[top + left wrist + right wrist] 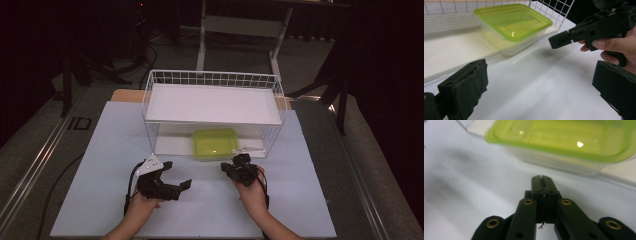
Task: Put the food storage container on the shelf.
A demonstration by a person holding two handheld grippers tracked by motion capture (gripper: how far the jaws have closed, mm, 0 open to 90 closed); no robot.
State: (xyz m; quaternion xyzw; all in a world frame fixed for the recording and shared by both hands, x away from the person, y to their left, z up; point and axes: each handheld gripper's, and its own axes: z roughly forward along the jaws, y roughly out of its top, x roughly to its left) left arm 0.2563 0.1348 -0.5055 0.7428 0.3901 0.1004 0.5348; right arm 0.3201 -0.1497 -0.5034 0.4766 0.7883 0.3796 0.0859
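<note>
The green-lidded container lies just ahead of the right gripper, jaws together; the left gripper, jaws apart, seems farther.

The container at the upper centre of the left gripper view is showing a glossy green plastic lid over a clear plastic body. The basket is looking like white wire (probably coated metal), and the table sheet is appearing smooth and matt.

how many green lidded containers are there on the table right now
1. The green-lidded container sits on the lower level of the white wire rack, poking out at its front edge, just beyond the two tongs. The rack's white shelf could hide others behind it.
</note>
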